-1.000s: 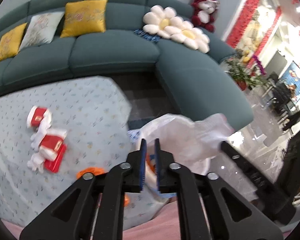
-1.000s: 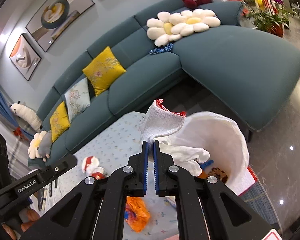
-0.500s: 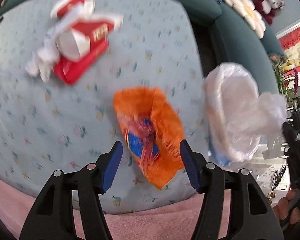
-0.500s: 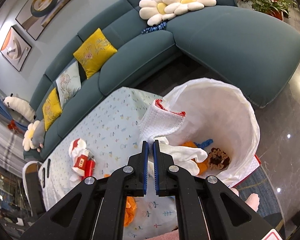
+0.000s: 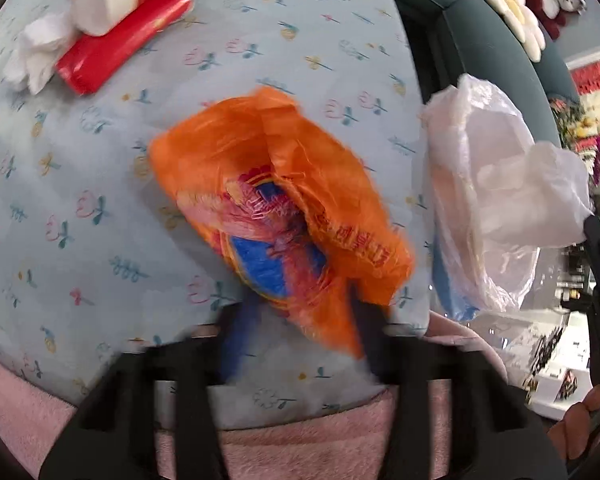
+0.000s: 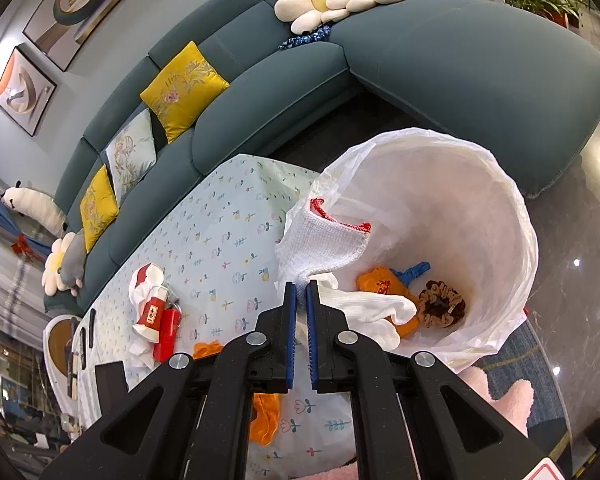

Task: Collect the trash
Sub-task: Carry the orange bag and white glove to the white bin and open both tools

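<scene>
A crumpled orange snack wrapper lies on the flowered tablecloth. My left gripper is open, blurred, its fingers either side of the wrapper's near end. My right gripper is shut on the rim of a white trash bag, beside a white knitted glove hanging at the rim. The bag holds an orange packet, a brown scrunchie and a blue scrap. The bag also shows in the left wrist view, off the table's right edge.
Red-and-white tissue packs and crumpled tissue lie at the far left of the table; they also show in the right wrist view. A teal sofa with cushions curves behind. A pink cloth hangs at the table's near edge.
My left gripper opened, swung down from the bag and closed in on the orange wrapper. My right gripper kept its hold on the bag rim and tilted lower over the bag.
</scene>
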`<state>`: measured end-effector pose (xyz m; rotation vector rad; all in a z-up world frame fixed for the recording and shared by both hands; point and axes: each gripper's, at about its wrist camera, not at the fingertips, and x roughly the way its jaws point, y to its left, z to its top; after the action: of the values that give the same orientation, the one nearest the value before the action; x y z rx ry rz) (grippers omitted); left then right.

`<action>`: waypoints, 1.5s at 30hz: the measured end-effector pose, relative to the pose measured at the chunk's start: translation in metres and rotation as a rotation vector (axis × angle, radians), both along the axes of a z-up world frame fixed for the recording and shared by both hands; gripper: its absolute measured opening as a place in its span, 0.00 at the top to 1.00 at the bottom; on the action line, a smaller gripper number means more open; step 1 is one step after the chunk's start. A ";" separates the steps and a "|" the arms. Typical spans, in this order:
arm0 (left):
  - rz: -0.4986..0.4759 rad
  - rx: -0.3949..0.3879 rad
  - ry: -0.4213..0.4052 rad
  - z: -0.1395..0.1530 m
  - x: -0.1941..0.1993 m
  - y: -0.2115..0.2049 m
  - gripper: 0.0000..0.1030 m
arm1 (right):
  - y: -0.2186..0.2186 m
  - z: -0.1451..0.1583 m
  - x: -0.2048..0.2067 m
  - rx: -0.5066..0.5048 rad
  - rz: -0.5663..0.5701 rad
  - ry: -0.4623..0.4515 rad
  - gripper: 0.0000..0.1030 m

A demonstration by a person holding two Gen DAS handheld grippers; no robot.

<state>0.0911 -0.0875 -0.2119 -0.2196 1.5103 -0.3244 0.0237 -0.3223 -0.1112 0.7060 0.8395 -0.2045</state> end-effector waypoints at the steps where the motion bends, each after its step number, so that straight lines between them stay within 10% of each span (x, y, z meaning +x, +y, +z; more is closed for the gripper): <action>1: -0.011 -0.009 0.007 0.000 0.000 -0.002 0.93 | 0.000 0.000 0.000 0.000 0.001 0.000 0.95; 28: -0.273 -0.094 -0.301 0.117 0.021 -0.131 0.97 | -0.048 0.036 -0.026 -0.063 -0.106 -0.053 0.94; 33: -0.266 -0.040 -0.358 0.123 0.015 -0.138 0.49 | -0.058 0.036 -0.034 -0.059 -0.171 -0.046 0.74; 45: -0.236 0.007 -0.423 0.142 0.010 -0.107 0.49 | -0.037 0.050 -0.036 -0.088 -0.153 -0.050 0.63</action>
<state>0.1010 -0.1943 -0.0698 0.0346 1.1180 -0.5192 -0.0122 -0.3594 -0.0612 0.6898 0.7249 -0.3577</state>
